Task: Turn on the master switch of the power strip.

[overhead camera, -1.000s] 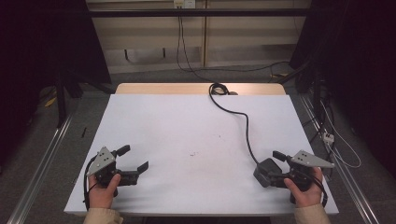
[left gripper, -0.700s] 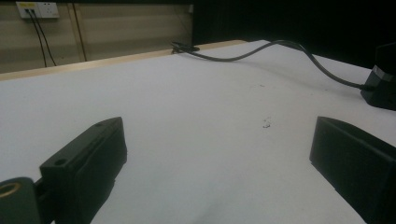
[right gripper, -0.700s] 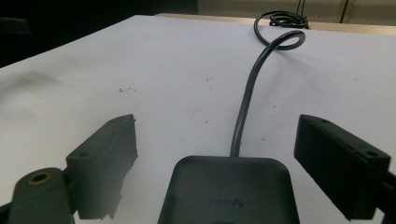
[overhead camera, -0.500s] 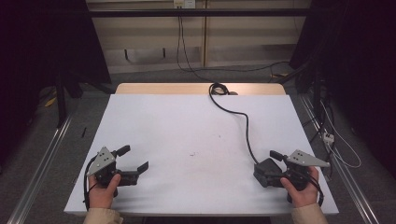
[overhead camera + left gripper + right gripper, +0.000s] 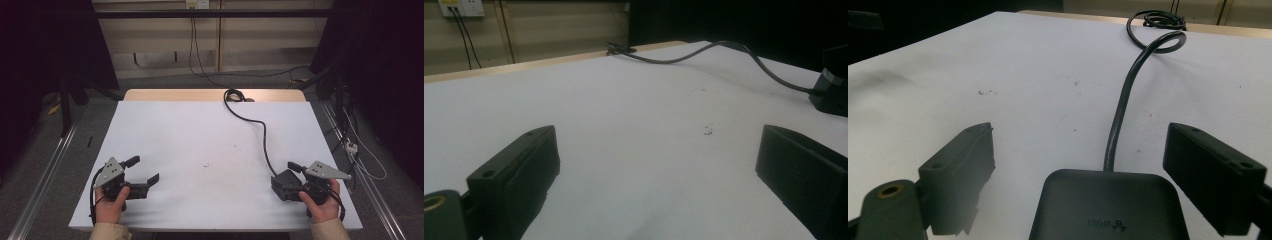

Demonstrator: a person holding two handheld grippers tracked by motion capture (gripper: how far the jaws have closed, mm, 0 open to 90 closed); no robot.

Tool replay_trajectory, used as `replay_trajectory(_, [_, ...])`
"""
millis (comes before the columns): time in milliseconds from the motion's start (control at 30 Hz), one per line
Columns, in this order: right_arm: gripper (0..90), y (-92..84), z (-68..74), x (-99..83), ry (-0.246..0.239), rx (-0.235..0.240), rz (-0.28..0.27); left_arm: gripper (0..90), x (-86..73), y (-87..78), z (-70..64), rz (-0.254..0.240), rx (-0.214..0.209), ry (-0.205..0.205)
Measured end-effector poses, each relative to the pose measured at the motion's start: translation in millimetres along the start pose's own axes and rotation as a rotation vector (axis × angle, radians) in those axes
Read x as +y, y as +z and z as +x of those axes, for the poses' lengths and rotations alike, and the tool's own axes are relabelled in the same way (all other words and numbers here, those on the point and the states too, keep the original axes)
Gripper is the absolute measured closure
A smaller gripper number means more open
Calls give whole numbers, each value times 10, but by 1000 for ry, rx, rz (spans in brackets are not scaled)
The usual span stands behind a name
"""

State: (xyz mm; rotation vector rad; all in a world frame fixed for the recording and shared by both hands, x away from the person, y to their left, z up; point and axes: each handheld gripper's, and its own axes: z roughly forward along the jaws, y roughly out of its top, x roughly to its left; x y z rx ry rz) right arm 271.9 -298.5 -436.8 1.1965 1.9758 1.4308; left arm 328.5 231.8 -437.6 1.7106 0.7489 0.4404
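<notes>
A black power adapter [image 5: 283, 181] lies flat near the table's front right. Its dark cable [image 5: 260, 131] runs back to a coil [image 5: 232, 95] at the far edge. My right gripper [image 5: 289, 176] is open and straddles the adapter [image 5: 1108, 207]. In the right gripper view [image 5: 1080, 150] one jaw stands on each side of it with a gap on both sides, and the cable [image 5: 1120, 115] leads away ahead. My left gripper [image 5: 145, 170] rests open at the front left with nothing between its jaws [image 5: 654, 145]. From there the adapter [image 5: 831, 87] shows far off at the right.
The white table top [image 5: 200, 135] has a few small dark specks [image 5: 206, 165] near its middle. A wooden strip [image 5: 175, 95] edges its far side. Floor rails [image 5: 45, 170] run along both sides, and loose cables [image 5: 360, 155] lie on the floor at the right.
My right gripper has edged very slightly left around the adapter. The left gripper, the adapter and its cable have not moved.
</notes>
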Motion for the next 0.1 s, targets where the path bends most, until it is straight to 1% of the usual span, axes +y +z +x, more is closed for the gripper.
replay_trajectory(100, [126,0,0,0,-1,0,1,35,-1,1,7,2,0,1])
